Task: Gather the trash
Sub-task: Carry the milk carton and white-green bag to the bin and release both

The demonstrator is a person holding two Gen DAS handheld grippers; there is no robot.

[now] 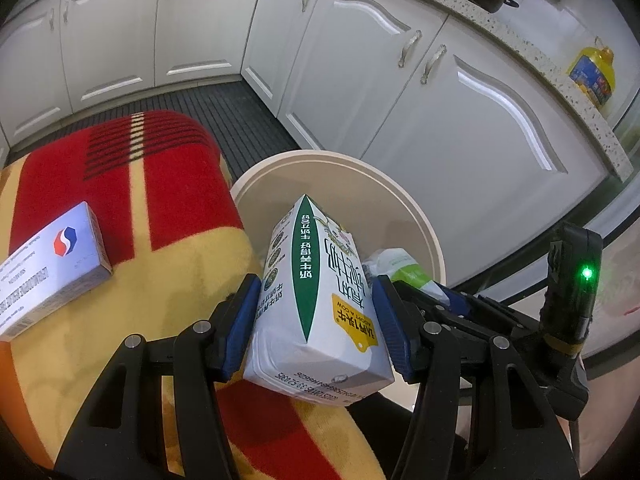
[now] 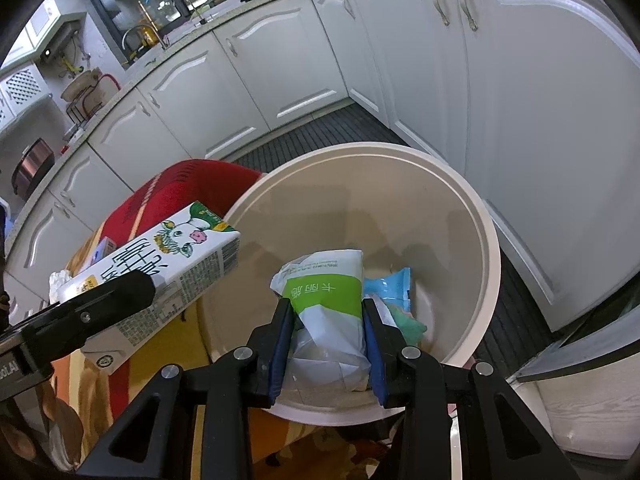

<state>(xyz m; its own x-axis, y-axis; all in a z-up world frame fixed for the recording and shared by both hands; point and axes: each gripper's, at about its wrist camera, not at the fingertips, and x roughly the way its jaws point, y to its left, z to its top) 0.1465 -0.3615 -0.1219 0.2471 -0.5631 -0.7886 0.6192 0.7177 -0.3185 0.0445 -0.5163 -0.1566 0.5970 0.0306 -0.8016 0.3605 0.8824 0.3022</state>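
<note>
left gripper [image 1: 316, 312] clamping a white-and-green milk carton [image 1: 320, 300], right gripper [image 2: 326, 340] pinching a crumpled green-banded wrapper [image 2: 328, 308] over the beige round bin [image 2: 490, 280]; both are needing centring before release.

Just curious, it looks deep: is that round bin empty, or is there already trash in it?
Not empty. The bin already holds a blue wrapper and something green low inside.

The milk carton [image 1: 320, 300] hides much of the bin [image 1: 420, 216] interior in the left wrist view. At nine o'clock a white box [image 1: 48, 276] runs off the frame edge, its small print unreadable. Beneath the green-banded packet [image 2: 328, 308], blue wrappers [image 2: 394, 284] lie partly concealed.
</note>
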